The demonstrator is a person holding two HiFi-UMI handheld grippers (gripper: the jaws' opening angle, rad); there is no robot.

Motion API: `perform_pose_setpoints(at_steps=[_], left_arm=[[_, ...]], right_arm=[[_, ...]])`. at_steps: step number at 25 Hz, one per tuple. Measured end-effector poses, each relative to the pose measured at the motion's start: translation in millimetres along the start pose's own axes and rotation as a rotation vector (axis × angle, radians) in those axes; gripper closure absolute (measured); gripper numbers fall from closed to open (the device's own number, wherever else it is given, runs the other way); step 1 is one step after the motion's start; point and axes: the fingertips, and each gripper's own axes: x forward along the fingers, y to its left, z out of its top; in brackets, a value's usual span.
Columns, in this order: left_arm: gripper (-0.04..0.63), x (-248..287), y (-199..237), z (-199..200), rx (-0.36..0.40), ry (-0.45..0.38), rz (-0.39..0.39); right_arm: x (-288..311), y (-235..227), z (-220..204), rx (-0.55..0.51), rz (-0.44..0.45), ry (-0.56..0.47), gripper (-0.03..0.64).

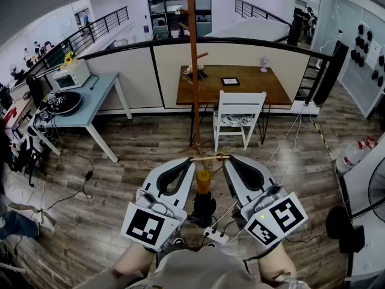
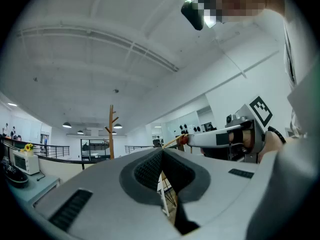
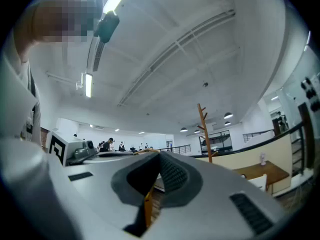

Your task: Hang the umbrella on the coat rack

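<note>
Left gripper (image 1: pixel 190 161) and right gripper (image 1: pixel 227 159) jaws each clamp the wrist loop (image 1: pixel 208 158) taut between them. Umbrella (image 1: pixel 204 188) hangs below, coat rack (image 1: pixel 194 71) farther ahead.

Folded fabric umbrella (image 1: pixel 204 182): I read orange-yellow body, black handle end, tan cord loop (image 1: pixel 207 158).
Left gripper (image 1: pixel 192 159): pale grey shell, dark grey ribbed pads (image 2: pixel 145 171); cube (image 1: pixel 147 224) in black squares on white.
Right gripper (image 1: pixel 225 158): same greys, same marker pattern.
Tall wooden coat rack (image 1: pixel 194 71): reddish brown.
Rectangular wooden table (image 1: pixel 264 92): mid brown.
Four-legged chair (image 1: pixel 239 103): white, patterned cushion.
Plank floor (image 1: pixel 120 179): I see grey-brown wood grain.
</note>
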Motion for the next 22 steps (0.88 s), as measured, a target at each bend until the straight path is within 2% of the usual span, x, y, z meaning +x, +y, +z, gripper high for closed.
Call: perform_pose_setpoints(at_steps=[6, 15, 22], left_arm=[[0.595, 14, -9, -14, 0.002, 0.017, 0.009], [0.595, 29, -34, -24, 0.01, 0.043, -0.002], [0.595, 47, -26, -39, -0.003, 0.081, 0.013]], right_arm=[[-5, -15, -7, -0.026, -0.003, 0.009, 0.614], [-26, -39, -23, 0.02, -0.031, 0.021, 0.614], [-18, -55, -37, 0.037, -0.023, 0.052, 0.614]])
